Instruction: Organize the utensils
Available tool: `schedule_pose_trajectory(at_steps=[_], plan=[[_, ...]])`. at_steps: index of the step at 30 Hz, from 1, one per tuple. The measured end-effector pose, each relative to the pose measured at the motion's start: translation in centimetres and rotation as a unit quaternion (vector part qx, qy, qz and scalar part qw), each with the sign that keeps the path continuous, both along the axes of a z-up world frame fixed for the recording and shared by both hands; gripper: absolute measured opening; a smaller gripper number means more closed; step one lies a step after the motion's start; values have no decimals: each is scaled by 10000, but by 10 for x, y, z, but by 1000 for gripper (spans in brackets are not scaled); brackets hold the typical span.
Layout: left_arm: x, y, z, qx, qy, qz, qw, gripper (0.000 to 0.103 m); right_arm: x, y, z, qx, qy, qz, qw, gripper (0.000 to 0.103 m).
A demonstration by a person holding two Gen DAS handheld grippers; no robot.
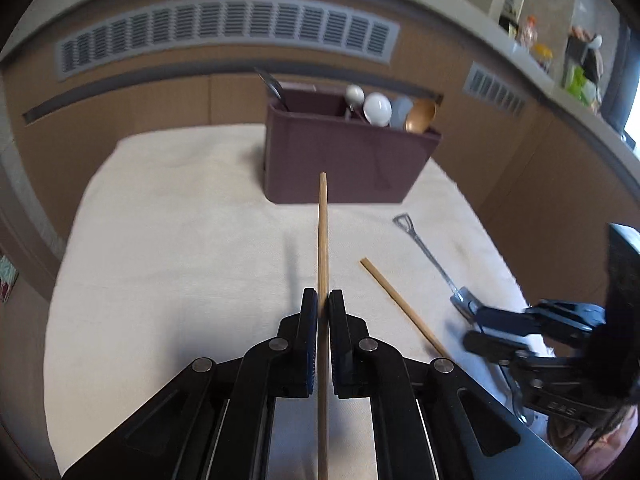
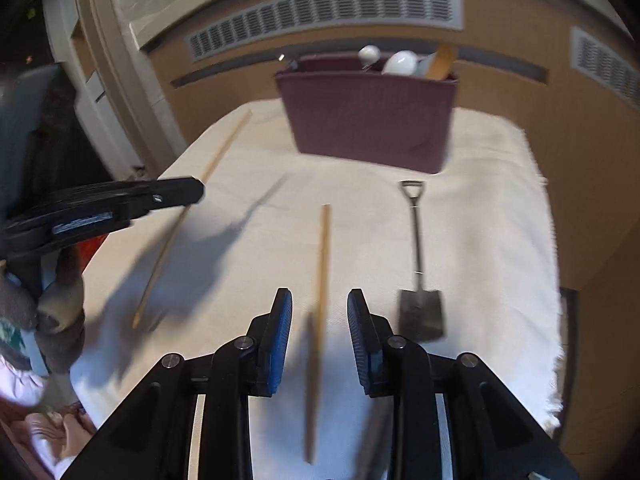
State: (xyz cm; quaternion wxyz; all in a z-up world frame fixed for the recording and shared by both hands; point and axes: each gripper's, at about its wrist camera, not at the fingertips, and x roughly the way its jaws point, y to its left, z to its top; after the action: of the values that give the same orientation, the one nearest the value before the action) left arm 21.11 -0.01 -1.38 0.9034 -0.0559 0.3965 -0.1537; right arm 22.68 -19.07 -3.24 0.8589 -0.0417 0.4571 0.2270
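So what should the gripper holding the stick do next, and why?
Probably carry it to the box. The left gripper is shut on one chopstick, lifted off the cloth, and the box already holds spoons. The other chopstick lies between the right gripper's open fingers.

The held chopstick [image 1: 322, 240] ran off the bottom edge of the left wrist view, its near end out of sight. The loose chopstick [image 1: 404, 308] slipped behind the gripper's linkage, lower end hidden. In the maroon caddy [image 1: 340, 160] only the bowls of the spoons [image 1: 378, 108] poked above the rim; handles stayed buried, and which compartment each sat in could not be told. The right gripper [image 1: 472, 326] smeared with blur at the frame's edge, covering part of the shovel-shaped spoon [image 1: 424, 252]. On the right wrist view the caddy [image 2: 368, 116] blurred badly, and the items on the far ledge [image 1: 560, 56] were too small to name.
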Motion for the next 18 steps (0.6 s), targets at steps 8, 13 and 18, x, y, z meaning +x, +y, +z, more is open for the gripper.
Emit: schedule_pose_trajectory(at_steps=[8, 13, 18], plan=[[-16, 31, 5, -517, -165, 146, 9984, 6, 36, 28, -28, -821, 379, -49, 9959, 26], [-17, 37, 3, -701, -153, 194, 9972, 6, 28, 42, -28, -1156, 221, 37, 9930, 5], [-23, 32, 7, -689, -210, 128, 9973, 6, 10, 26, -6, -757, 3, -213, 9969, 5]])
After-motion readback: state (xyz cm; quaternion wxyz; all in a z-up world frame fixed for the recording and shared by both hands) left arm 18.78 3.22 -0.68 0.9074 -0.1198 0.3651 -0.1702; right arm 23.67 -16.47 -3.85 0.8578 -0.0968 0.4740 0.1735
